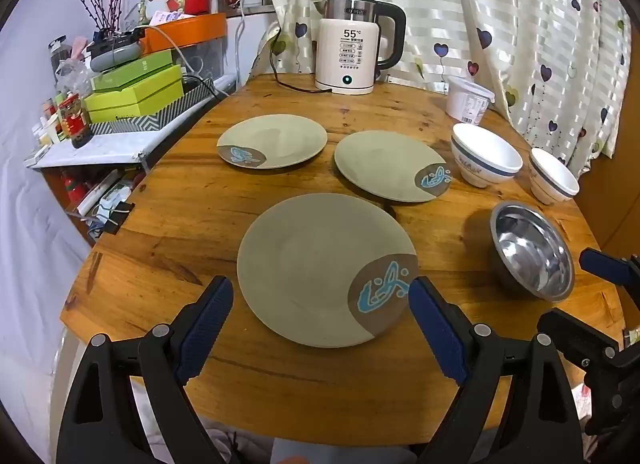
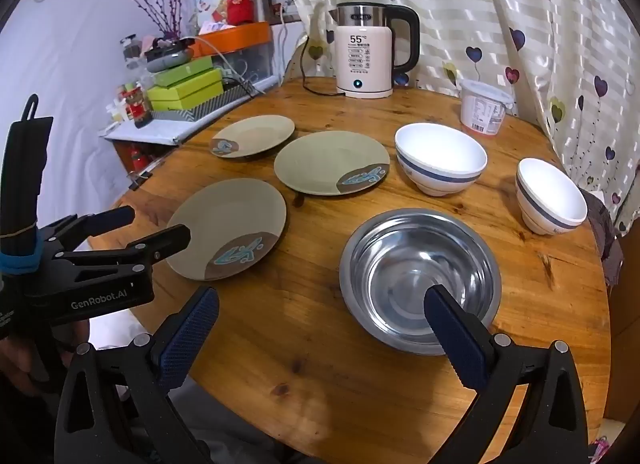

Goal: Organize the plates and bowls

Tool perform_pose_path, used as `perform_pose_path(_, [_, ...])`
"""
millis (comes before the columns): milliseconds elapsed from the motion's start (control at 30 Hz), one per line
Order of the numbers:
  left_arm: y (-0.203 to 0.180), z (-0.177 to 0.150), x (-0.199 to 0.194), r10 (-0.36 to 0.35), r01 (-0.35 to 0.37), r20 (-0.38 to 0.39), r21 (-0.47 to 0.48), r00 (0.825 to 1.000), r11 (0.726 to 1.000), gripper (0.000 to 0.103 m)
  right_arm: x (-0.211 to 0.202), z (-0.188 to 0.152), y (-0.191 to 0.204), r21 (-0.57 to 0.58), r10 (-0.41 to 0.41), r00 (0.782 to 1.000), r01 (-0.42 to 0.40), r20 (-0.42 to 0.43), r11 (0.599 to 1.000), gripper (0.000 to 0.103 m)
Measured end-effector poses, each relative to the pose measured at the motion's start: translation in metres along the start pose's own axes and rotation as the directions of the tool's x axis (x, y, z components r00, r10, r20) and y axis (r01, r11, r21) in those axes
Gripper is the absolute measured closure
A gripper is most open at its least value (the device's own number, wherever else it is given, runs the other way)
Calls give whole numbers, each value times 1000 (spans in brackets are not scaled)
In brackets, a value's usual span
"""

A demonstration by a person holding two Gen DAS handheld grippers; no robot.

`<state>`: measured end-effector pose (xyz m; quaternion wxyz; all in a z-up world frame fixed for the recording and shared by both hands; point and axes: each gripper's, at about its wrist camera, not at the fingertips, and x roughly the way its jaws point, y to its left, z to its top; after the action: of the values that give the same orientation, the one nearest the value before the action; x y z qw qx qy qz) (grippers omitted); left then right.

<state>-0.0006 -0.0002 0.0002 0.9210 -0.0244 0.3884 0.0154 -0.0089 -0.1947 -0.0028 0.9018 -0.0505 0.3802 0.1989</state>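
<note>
Left gripper (image 1: pixel 320 304) wide, empty, over near plate (image 1: pixel 316 264) at frame centre. Right gripper (image 2: pixel 320 316) wide, empty, above steel bowl (image 2: pixel 420 280), lower centre. Plates likely stiff, glazed, breakable: pinch rim. Steel bowl likely light, slick: clamp its wall.

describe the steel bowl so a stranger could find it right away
Start at the round wooden table with the kettle at its far edge. On the near right side, just ahead of the right gripper, sits the steel bowl. It is the only shiny metal dish; the other bowls are white.
</note>
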Motion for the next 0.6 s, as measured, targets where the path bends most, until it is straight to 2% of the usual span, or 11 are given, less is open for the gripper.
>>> perform_pose_path(367, [0, -5, 2, -39, 39, -12, 0, 999, 999, 13, 0, 0, 0, 1, -1, 1000, 1, -5, 1000, 0])
perform_pose_path(600, [-4, -4, -2, -24, 24, -18, 22, 1000, 999, 13, 0, 0, -1, 2, -1, 1000, 1, -6, 1000, 0])
